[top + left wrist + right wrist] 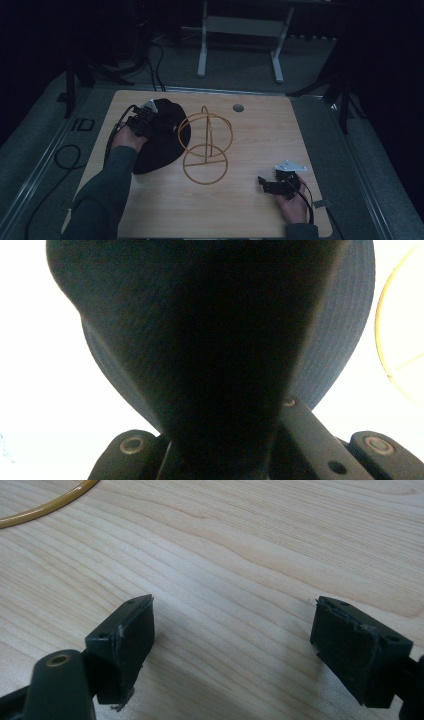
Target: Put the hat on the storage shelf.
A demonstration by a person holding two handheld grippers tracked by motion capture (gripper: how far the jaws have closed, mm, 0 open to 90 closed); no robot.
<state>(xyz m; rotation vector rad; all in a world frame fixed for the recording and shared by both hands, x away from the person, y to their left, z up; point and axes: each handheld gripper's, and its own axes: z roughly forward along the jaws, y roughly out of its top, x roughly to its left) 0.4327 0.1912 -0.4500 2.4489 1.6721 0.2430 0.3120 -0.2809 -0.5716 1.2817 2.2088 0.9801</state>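
High view, table: we see a pale wooden tabletop (250, 210) in a dim room, with the person's forearms coming in from the bottom edge.
High view, hat: a black cap (162, 135) lies on the left part of the table, just beside a wire stand.
High view, stand: a golden wire stand (205, 150) made of hoops sits upright near the middle of the table, its left hoop against the cap's edge.
High view, left gripper: we find the left gripper (142, 121) at the cap's far left edge, held by the person's left hand.
High view, right gripper: the right gripper (270, 184) rests low at the table's near right, well apart from the cap and the stand.
Left gripper view, grip: black cap fabric (215, 340) rises from between the jaws, which are pinched together on it; we see the fabric gathered into a fold at the pads.
Left gripper view, stand: a curve of the golden hoop (385, 340) shows at the right edge.
Right gripper view, grip: the two black jaws stand wide apart with bare wood between them; we see nothing held.
Right gripper view, stand: a short arc of the golden hoop (47, 507) lies at the top left.
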